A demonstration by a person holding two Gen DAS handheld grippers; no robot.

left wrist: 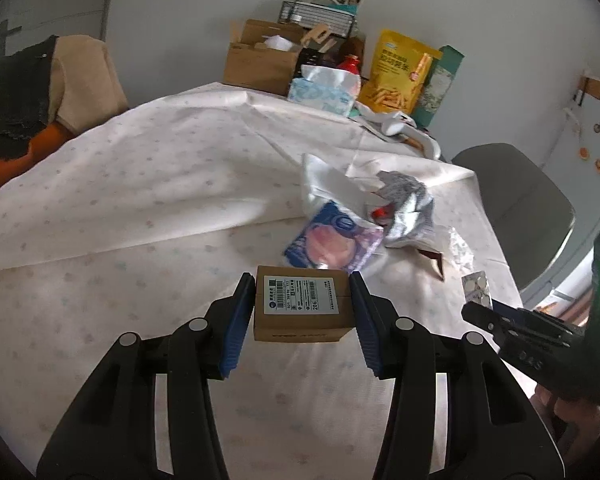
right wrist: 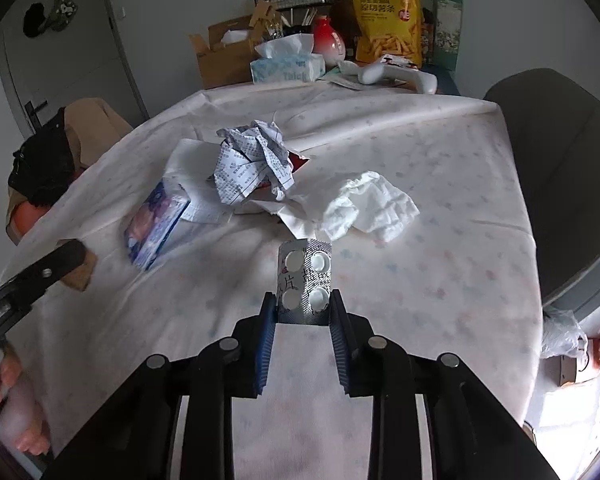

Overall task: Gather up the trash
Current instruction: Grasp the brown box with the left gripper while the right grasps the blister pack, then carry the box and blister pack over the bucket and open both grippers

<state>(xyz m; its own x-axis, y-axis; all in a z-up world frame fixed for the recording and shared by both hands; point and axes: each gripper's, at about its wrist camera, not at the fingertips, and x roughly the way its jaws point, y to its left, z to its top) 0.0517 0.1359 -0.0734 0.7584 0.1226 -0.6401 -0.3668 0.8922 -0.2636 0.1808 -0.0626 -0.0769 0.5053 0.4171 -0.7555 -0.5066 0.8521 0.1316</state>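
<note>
My left gripper (left wrist: 302, 296) is shut on a small brown cardboard box (left wrist: 302, 308) with a white shipping label, held above the table. My right gripper (right wrist: 303, 304) is shut on a silver pill blister pack (right wrist: 304, 280), held upright above the cloth. Trash lies in a pile mid-table: a crumpled printed paper (right wrist: 254, 164), a blue and pink packet (right wrist: 156, 226), a white crumpled tissue (right wrist: 370, 206). The pile also shows in the left wrist view, with the packet (left wrist: 332, 244) just beyond the box and the crumpled paper (left wrist: 406, 204) behind it.
The table has a pale dotted cloth (right wrist: 440, 280). At its far edge stand an open carton (right wrist: 220, 54), a tissue box (right wrist: 288, 66), a red vase (right wrist: 328, 40) and a yellow snack bag (right wrist: 388, 16). A grey chair (right wrist: 560, 180) is at the right, another chair with clothes (right wrist: 60, 152) at the left.
</note>
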